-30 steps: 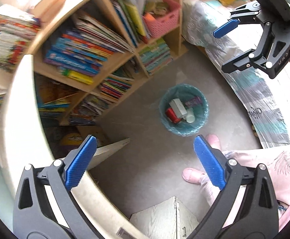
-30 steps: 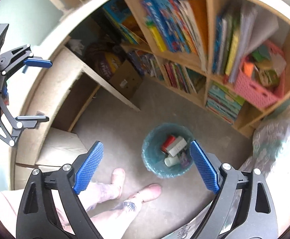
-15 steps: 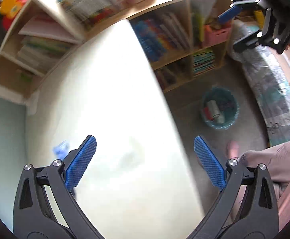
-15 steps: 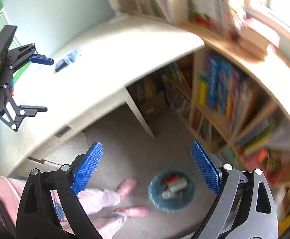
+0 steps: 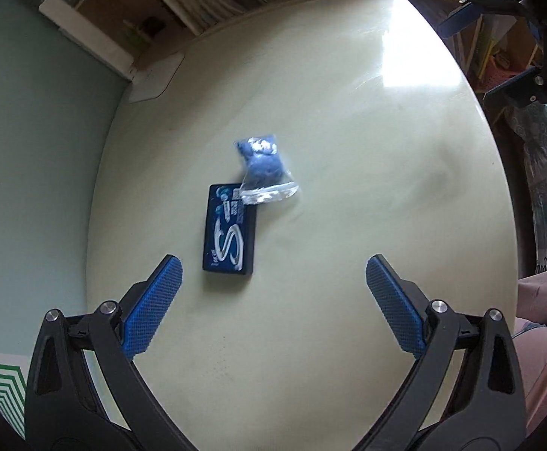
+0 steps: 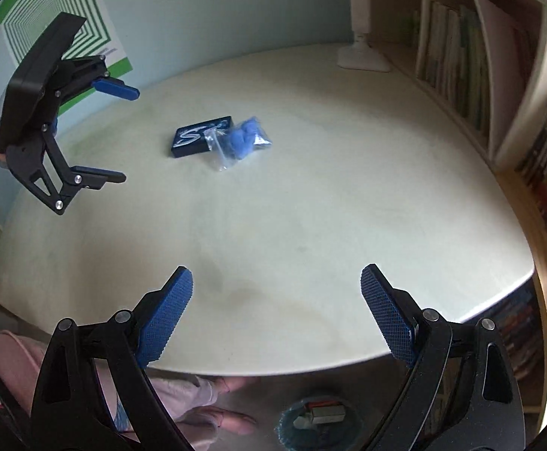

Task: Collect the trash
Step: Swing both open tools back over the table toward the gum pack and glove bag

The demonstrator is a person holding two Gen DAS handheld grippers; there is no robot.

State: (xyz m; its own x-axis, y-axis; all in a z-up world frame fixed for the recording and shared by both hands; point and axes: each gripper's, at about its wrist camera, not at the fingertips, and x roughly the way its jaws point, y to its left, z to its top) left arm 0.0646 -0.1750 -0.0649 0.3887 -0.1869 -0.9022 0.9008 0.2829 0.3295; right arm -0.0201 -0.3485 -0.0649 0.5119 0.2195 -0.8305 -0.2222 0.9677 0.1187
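Note:
A dark blue flat box (image 5: 229, 229) with a white "S" lies on the pale round table (image 5: 348, 150), also in the right wrist view (image 6: 200, 140). A clear plastic bag with blue stuff (image 5: 262, 168) lies against its far end (image 6: 241, 139). My left gripper (image 5: 273, 297) is open and empty, just short of the box; it also shows in the right wrist view (image 6: 117, 133). My right gripper (image 6: 276, 308) is open and empty over the table's near edge; it shows at the top right of the left wrist view (image 5: 499, 49). A teal trash bin (image 6: 316, 423) with items stands on the floor below.
Bookshelves (image 6: 461, 75) run along the table's far and right sides. A white lamp base (image 6: 361, 58) stands at the back. The pale green wall (image 5: 29, 150) is to the left. The person's foot (image 6: 224, 417) is on the floor near the bin.
Both grippers swung up from the trash bin on the floor to the table top. The box and bag came into view. Both grippers stayed open.

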